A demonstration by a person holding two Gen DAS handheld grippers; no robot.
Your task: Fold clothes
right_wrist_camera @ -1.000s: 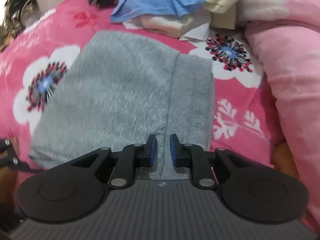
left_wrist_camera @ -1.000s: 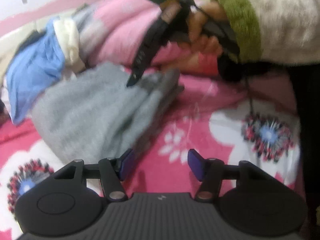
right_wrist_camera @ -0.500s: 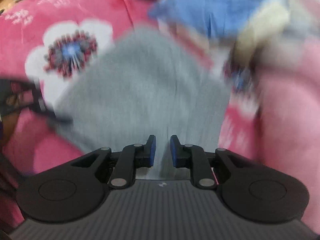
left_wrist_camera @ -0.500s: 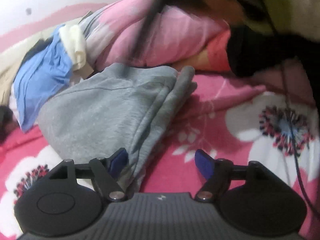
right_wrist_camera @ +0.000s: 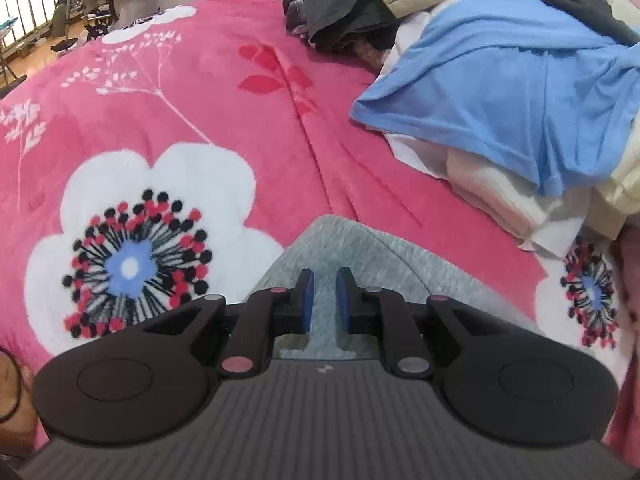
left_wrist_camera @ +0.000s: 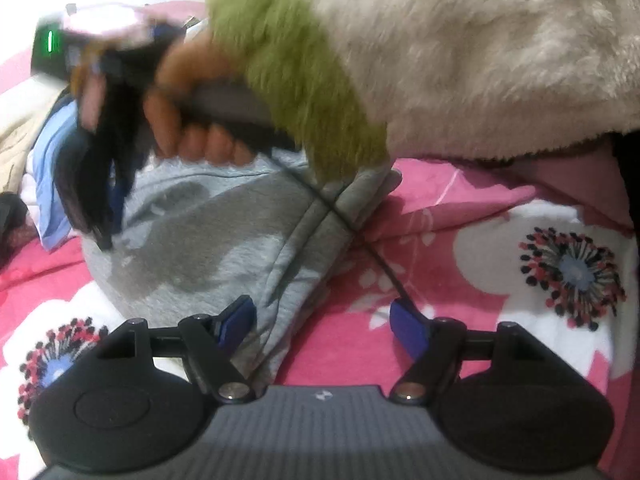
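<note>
While the left gripper point(left_wrist_camera: 322, 318) stands wide at the bottom of its frame, the edge of the folded grey garment point(left_wrist_camera: 208, 240) lies between its unpressing pads on the pink floral blanket point(left_wrist_camera: 460, 248). At lower centre of its own view, the right gripper point(right_wrist_camera: 323, 300) is narrowing over that grey cloth, nothing visibly pinched. Piled clothes point(right_wrist_camera: 500, 112) fill the upper right.

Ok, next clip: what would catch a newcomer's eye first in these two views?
Probably the pink flowered blanket filling both views, with the folded grey garment lying on it. In the left wrist view a fuzzy cream sleeve with a green cuff reaches across the top, over the grey garment. In the right wrist view, a blue garment tops a heap at upper right.
</note>
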